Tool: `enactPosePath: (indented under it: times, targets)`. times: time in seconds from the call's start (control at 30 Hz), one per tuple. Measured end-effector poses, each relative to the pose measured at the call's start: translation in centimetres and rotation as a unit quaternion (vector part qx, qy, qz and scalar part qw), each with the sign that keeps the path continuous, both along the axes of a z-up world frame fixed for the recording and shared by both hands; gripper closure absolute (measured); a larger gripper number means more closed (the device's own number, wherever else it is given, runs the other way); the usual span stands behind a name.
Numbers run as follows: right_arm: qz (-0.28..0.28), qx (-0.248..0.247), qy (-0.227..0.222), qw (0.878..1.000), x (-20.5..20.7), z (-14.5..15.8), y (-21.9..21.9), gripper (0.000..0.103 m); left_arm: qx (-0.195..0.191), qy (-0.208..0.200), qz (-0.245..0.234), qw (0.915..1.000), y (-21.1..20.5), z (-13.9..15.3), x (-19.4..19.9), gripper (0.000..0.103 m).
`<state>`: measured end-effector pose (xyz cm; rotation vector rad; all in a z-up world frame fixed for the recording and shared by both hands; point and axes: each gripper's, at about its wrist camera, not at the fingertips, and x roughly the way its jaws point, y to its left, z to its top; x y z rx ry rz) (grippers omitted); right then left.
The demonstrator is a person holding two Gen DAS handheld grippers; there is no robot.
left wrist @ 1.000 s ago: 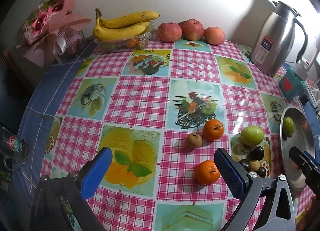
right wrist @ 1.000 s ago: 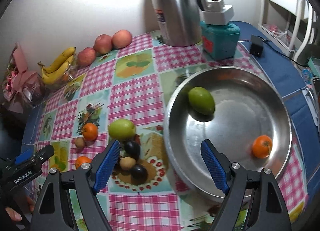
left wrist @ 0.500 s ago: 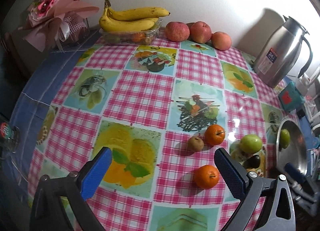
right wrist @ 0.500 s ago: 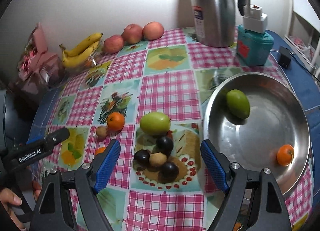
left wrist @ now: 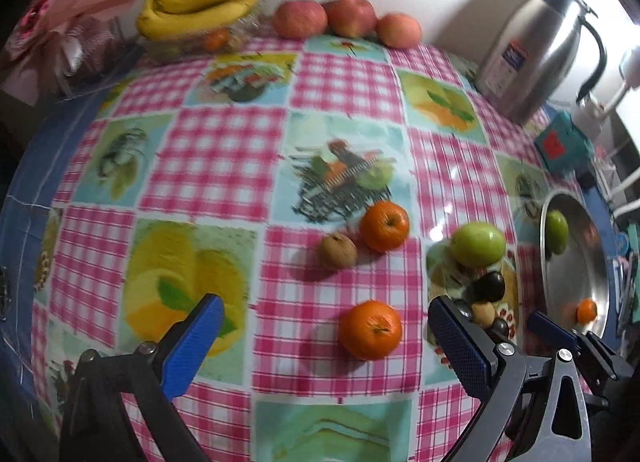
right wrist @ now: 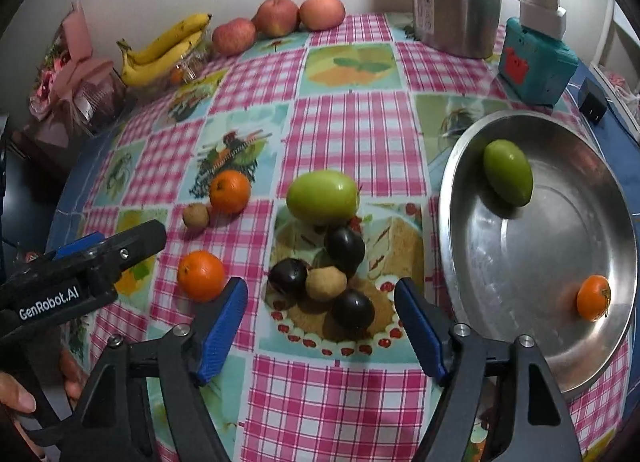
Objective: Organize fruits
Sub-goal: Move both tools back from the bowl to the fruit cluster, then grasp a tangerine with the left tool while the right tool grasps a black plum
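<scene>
A: Are the tools gripping anything?
B: No. The left tool [left wrist: 320, 338] and right tool [right wrist: 320, 318] are both gaping wide, empty.
A: The fruit?
B: Loose fruit is sitting on the counter [right wrist: 352, 121]; a green one [right wrist: 508, 171] is lying in the steel pan [right wrist: 532, 262].

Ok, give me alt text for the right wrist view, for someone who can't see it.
The open right gripper hovers over a cluster of three dark plums and a small brown fruit on a pink checked tablecloth. To the right, a steel pan holds a green fruit and a tangerine.
</scene>
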<state>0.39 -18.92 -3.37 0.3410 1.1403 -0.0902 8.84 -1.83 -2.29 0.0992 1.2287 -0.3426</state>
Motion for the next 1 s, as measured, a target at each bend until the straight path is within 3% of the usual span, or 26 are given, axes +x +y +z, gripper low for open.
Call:
enactPosePath:
  times: [0.07, 0.2, 0.4, 0.57, 0.73, 1.0]
  targets:
    - [-0.001, 0.001, 0.014, 1.0, 0.0, -0.7, -0.1, 0.037, 0.002, 0.011, -0.009, 0.9999, -0.6, -0.7, -0.1, 0.0]
    - [-0.005, 0.007, 0.034, 0.999, -0.2, -1.9, -0.4, 0.039, 0.006, 0.027, -0.02, 0.9994, -1.4, -1.9, -0.5, 0.002]
    - [0.004, 0.001, 0.056, 0.998, 0.1, -3.2, -0.1, 0.048, 0.014, 0.04, -0.03, 0.9987, -2.1, -2.8, -0.6, 0.013]
    - [0.012, -0.013, 0.059, 0.998, 0.6, -3.5, 0.1, 0.054, 0.011, 0.051, -0.032, 0.9981, -2.2, -3.1, -0.6, 0.028]
    - [0.01, -0.015, 0.06, 0.998, 0.7, -3.6, 0.3, 0.063, -0.002, 0.061, -0.031, 0.9977, -2.2, -3.2, -0.5, 0.06]
    - [0.006, -0.015, 0.061, 0.998, 0.3, -3.3, -0.2, 0.076, -0.009, 0.057, -0.04, 0.9975, -2.8, -2.7, -0.8, 0.061]
